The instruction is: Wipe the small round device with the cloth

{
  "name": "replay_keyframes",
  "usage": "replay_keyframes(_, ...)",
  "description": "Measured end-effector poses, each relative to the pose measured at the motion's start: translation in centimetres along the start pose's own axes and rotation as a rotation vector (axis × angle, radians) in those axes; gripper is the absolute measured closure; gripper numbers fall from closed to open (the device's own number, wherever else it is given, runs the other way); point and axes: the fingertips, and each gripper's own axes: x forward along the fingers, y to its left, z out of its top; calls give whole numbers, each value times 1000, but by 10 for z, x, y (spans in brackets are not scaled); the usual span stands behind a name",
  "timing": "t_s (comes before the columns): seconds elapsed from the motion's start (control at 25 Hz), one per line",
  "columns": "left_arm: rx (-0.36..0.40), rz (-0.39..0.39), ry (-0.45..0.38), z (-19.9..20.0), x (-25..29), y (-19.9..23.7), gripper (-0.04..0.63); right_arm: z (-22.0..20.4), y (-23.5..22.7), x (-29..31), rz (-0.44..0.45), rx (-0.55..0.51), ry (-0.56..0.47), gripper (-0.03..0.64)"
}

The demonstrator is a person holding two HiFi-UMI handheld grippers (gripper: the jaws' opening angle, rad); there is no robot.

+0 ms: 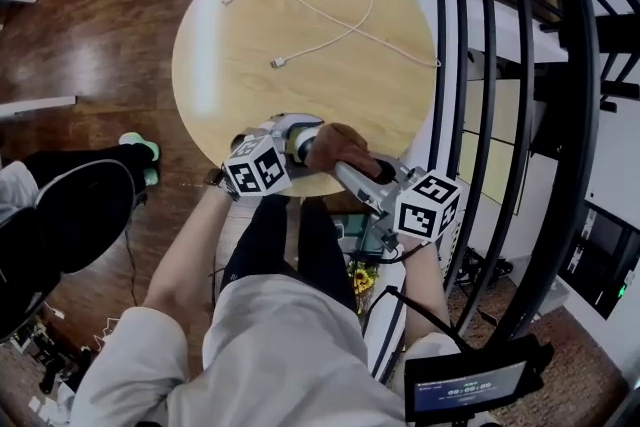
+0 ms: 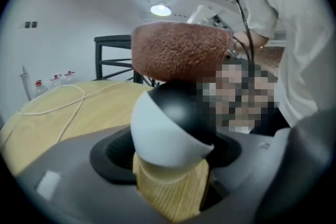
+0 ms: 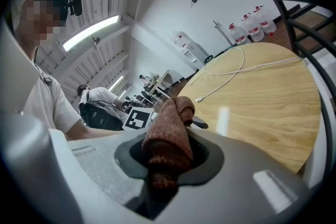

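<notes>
The small round device point(image 2: 168, 123) is a white and black ball on a light wooden base. My left gripper point(image 2: 170, 189) is shut on that base and holds the device over the near edge of the round table point(image 1: 300, 45). The brown cloth point(image 2: 181, 50) rests on top of the ball. My right gripper point(image 3: 167, 165) is shut on the cloth point(image 3: 169, 134), which bunches up out of its jaws. In the head view both grippers meet at the table's near edge, with the left gripper point(image 1: 288, 141) next to the cloth point(image 1: 335, 147) and the right gripper point(image 1: 352, 167).
A white cable point(image 1: 330, 15) lies looped across the far half of the wooden table. A black metal railing point(image 1: 520, 115) stands close on the right. A black chair point(image 1: 60, 215) is at the left. The person's legs are below the grippers.
</notes>
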Motion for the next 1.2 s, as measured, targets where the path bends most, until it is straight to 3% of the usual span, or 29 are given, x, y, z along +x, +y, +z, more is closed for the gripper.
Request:
replay_keyframes(0.16,46,-81,18,-1,0,-4,249,-3,0,11,35,20,43,528)
replay_keyframes(0.4,52,-84,31,1,-2,-5,249,-5,-7,19,-2,38,86,528)
replay_keyframes(0.64,50,-82,29,1,-3,-8,247,-13,-32,9,-123,22,150,528)
replay_keyframes(0.96,35,-57,5,2,-3,-9,242,-38,-56,12,-258,-74,337,529)
replay_keyframes(1.2,34,-64,0,2,-4,-10,239,-48,-67,19,-312,-142,438,529)
